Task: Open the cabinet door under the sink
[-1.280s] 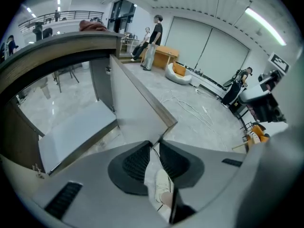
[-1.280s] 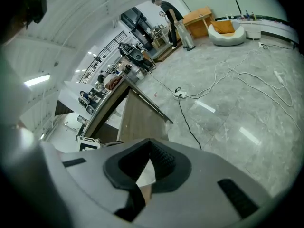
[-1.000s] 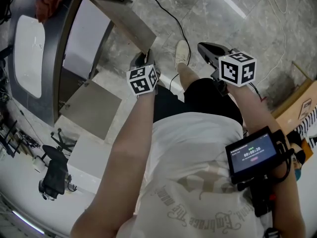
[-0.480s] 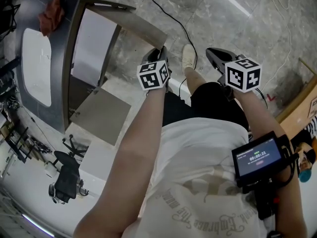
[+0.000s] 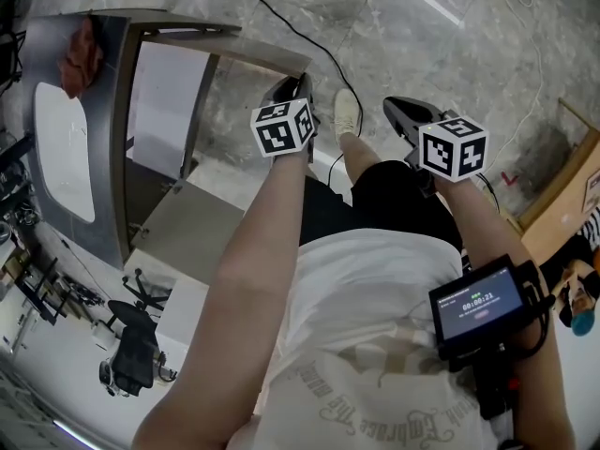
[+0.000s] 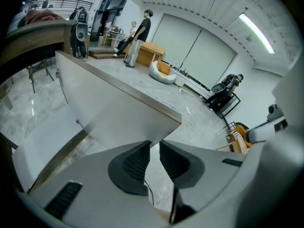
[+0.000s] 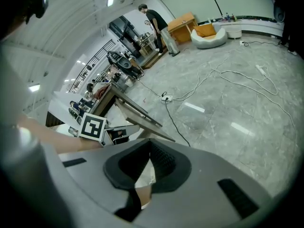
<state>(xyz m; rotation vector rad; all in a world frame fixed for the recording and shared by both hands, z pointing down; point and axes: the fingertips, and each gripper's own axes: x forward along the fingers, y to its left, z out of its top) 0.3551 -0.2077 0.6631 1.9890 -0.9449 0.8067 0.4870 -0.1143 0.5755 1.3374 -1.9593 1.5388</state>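
At the left of the head view the sink (image 5: 61, 148) sits in a grey bench (image 5: 111, 157); below it a second door (image 5: 178, 228) stands swung out, and the cabinet door (image 5: 239, 50) angles out towards top centre, its free edge ending just beside the left claw (image 5: 292, 87). In the left gripper view that door's corner shows just above the claw, whose jaws stand slightly apart with only floor between. Right of centre, the right claw (image 5: 403, 111) is closed and empty over open floor (image 5: 450, 45), which a cable (image 5: 309, 36) crosses
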